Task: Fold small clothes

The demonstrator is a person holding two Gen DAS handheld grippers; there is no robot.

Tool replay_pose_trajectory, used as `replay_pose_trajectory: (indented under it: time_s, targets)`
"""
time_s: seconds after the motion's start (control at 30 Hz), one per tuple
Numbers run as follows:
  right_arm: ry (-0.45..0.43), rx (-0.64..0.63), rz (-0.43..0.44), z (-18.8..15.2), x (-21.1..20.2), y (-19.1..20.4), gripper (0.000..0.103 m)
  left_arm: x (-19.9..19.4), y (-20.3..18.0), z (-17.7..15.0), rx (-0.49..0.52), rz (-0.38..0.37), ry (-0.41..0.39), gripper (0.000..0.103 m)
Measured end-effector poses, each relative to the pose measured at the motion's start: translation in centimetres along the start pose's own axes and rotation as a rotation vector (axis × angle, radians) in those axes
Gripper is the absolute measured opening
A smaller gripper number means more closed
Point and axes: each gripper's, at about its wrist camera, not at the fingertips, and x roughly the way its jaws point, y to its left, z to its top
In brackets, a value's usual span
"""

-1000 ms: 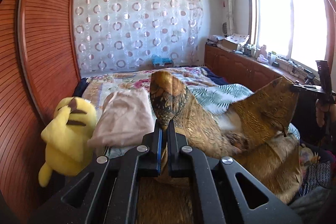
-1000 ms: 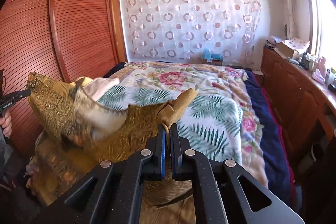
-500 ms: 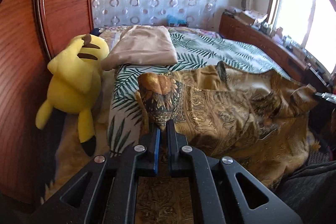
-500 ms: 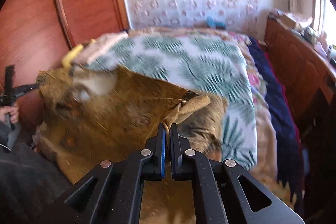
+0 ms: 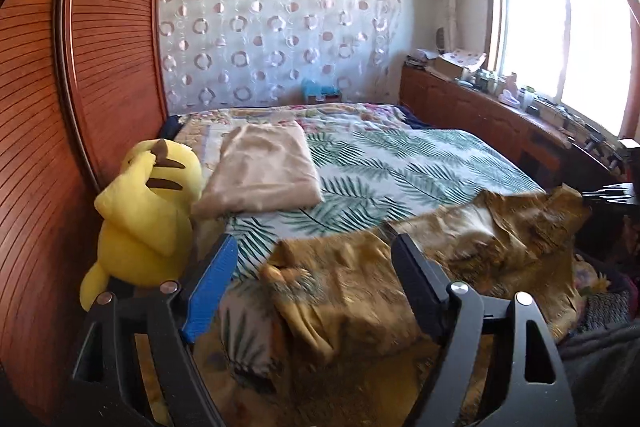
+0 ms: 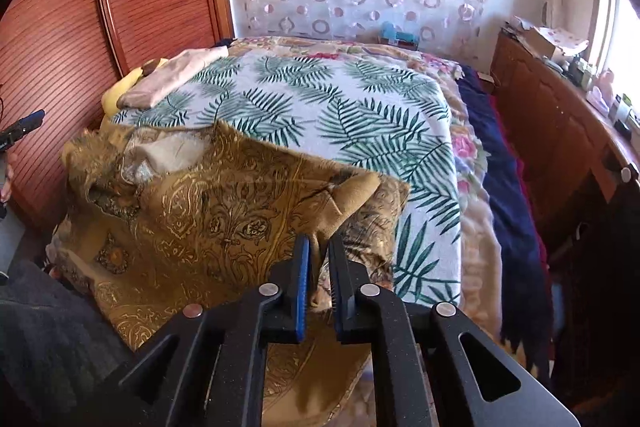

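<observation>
The gold patterned garment lies spread on the near end of the bed, over the palm-leaf sheet; the left claw has just been opening and stands released, its jaws wide above the garment's near corner, gripping nothing; the right claw has just been opening slightly, a fold of the garment between its barely parted jaws, though whether the pads press it I cannot tell; a folded beige cloth lies farther up the bed, touching a yellow plush toy.
</observation>
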Motion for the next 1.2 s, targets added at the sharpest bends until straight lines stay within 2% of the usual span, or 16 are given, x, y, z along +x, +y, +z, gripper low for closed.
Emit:
replay_pose_trajectory:
  time_s: [0.03, 0.1, 0.13, 0.17, 0.37, 0.47, 0.57, 0.6, 0.63, 0.73, 1.0, 1.07, 1.13, 1.17, 1.2]
  targets:
    - [-0.013, -0.005, -0.006, 0.4, -0.5, -0.1, 0.016, 0.8, 0.5, 0.4, -0.017, 0.001, 0.011, 0.080]
    - [-0.053, -0.011, -0.025, 0.7, -1.6, -0.4, 0.037, 2.7, 1.5, 1.3, -0.043, 0.013, 0.030, 0.080]
    - [-0.072, -0.008, -0.029, 1.1, -2.0, -0.8, 0.053, 4.0, 2.0, 1.8, -0.045, 0.027, 0.038, 0.080]
    - [-0.089, -0.003, -0.033, 1.8, -2.1, -1.3, 0.059, 5.1, 2.5, 2.1, -0.050, 0.032, 0.053, 0.080]
    - [-0.089, 0.044, -0.094, 3.5, 0.6, -4.3, 0.059, 10.6, 2.8, 1.8, -0.059, -0.013, 0.173, 0.080]
    - [-0.045, 0.076, -0.084, 4.0, 3.6, -5.4, 0.059, 12.2, 2.3, 1.1, -0.025, -0.004, 0.222, 0.080]
    - [0.026, 0.108, -0.036, 4.1, 7.2, -5.7, 0.059, 13.3, 2.2, 0.5, -0.010, -0.007, 0.268, 0.079]
    - [0.047, 0.114, -0.028, 4.0, 8.2, -5.5, 0.059, 13.6, 2.3, 0.3, -0.015, -0.018, 0.274, 0.069]
    - [0.066, 0.119, -0.019, 4.2, 9.0, -5.6, 0.059, 13.8, 2.6, 0.2, -0.023, -0.037, 0.284, 0.064]
    - [0.113, 0.129, 0.003, 3.8, 10.9, -5.2, 0.059, 14.4, 2.9, -0.1, -0.029, -0.050, 0.314, 0.058]
    - [0.141, 0.145, 0.008, 3.6, 12.2, -5.9, 0.059, 16.2, 3.2, -1.2, -0.035, -0.069, 0.388, 0.053]
    - [0.136, 0.145, 0.001, 3.6, 12.2, -6.0, 0.059, 16.5, 3.2, -1.3, -0.047, -0.079, 0.387, 0.046]
    - [0.132, 0.146, 0.000, 3.6, 12.1, -6.0, 0.059, 16.8, 3.2, -1.2, -0.055, -0.091, 0.388, 0.034]
    - [0.130, 0.144, 0.004, 3.6, 12.1, -5.8, 0.055, 16.8, 3.1, -1.1, -0.050, -0.088, 0.389, 0.031]
    - [0.127, 0.139, 0.010, 3.6, 12.4, -5.5, 0.049, 16.9, 3.1, -1.1, -0.044, -0.081, 0.393, 0.024]
